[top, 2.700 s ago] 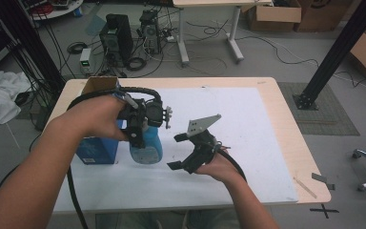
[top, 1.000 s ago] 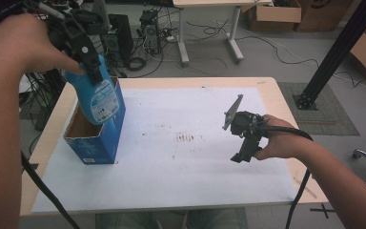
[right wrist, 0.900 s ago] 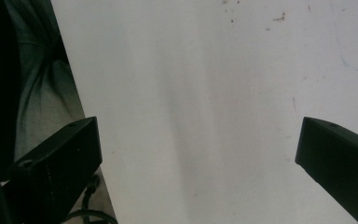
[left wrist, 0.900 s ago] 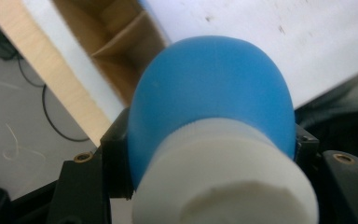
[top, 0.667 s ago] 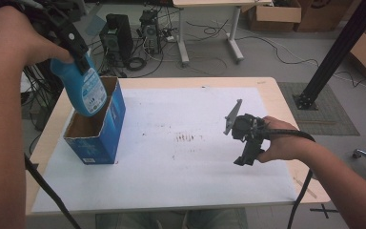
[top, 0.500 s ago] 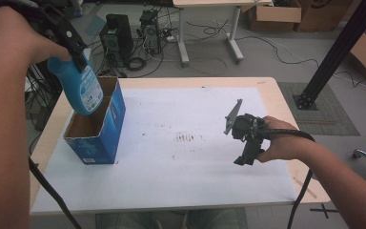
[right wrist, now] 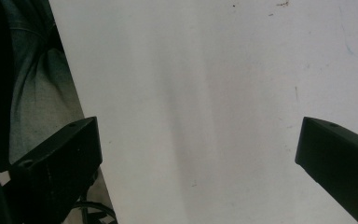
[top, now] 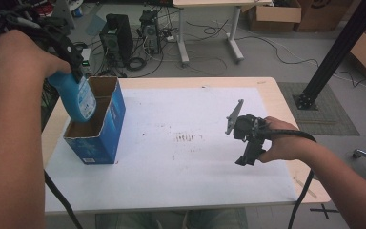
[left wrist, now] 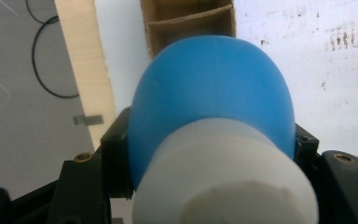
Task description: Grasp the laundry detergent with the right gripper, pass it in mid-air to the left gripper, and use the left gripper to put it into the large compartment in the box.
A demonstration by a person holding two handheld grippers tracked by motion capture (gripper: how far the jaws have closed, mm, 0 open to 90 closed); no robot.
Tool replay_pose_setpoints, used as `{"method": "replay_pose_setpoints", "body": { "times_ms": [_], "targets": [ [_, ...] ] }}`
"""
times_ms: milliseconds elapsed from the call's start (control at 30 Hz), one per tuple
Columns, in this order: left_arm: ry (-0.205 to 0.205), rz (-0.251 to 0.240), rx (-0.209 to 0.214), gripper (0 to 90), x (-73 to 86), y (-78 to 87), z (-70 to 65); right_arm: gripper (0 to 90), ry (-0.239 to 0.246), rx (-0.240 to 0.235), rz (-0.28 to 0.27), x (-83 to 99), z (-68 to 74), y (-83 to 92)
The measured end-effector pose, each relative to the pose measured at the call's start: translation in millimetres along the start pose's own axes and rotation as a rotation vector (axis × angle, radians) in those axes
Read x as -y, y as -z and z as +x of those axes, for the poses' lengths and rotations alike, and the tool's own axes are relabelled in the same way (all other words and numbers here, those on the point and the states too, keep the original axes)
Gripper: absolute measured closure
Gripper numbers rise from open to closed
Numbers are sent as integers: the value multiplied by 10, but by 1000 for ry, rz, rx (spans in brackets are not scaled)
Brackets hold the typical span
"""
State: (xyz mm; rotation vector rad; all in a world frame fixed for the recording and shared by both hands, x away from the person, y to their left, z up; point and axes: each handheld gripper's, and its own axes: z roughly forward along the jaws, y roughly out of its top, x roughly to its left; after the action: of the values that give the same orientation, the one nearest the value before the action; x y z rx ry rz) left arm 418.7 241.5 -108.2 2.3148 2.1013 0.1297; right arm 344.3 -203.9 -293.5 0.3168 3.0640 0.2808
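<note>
Since a second ago the left gripper has been carrying the bottle down and in toward the box; the right gripper is keeping its place over the sheet. The left jaws are clamping the bottle just below its white cap, as the left gripper view shows. The bottle is hanging tilted, base first, over the box's open top, its lower end seemingly just dipping past the rim, though the angle makes that hard to judge. The right jaws are standing wide apart and holding nothing above the bare sheet. From here the tilted base may be catching the cardboard divider or the near wall, tipping the light box or pushing it along the table.
</note>
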Motion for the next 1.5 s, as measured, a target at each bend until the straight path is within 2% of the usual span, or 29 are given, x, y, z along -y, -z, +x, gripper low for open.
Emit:
{"method": "replay_pose_setpoints", "body": {
  "times_ms": [200,367,433,467,500,533,800,833,933,1100,1200,1400,1500],
  "targets": [
    [3,16,12,382,0,-179,-7,0,1,-4,-1,-1,9,-21],
    [7,28,37,382,-3,-442,-13,1,4,-7,0,8,10,-35],
    [6,31,40,382,-4,-487,-15,2,1,-7,-4,16,10,-40],
    [8,36,44,381,-6,-580,-20,3,3,-8,-2,18,8,-42],
    [8,36,44,381,-6,-580,-20,3,4,-9,-4,21,9,-45],
    [4,43,47,381,-8,-667,-22,3,3,-7,-7,23,12,-50],
    [19,58,41,382,1,-1014,-4,4,3,-14,-10,44,20,-74],
    [19,58,41,382,1,-1014,-4,4,3,-14,-10,44,20,-74],
    [36,70,50,382,4,-1193,19,4,3,-13,-11,50,12,-81],
    [36,85,46,382,-6,-1392,22,4,2,-18,-9,39,17,-104],
    [26,95,26,382,-14,-1481,24,4,5,-22,-10,26,19,-124],
    [31,91,18,382,-20,-1605,23,5,0,-27,-15,18,23,-152],
    [21,93,12,382,-25,-1646,9,5,3,-28,-13,16,16,-163]
  ]
}}
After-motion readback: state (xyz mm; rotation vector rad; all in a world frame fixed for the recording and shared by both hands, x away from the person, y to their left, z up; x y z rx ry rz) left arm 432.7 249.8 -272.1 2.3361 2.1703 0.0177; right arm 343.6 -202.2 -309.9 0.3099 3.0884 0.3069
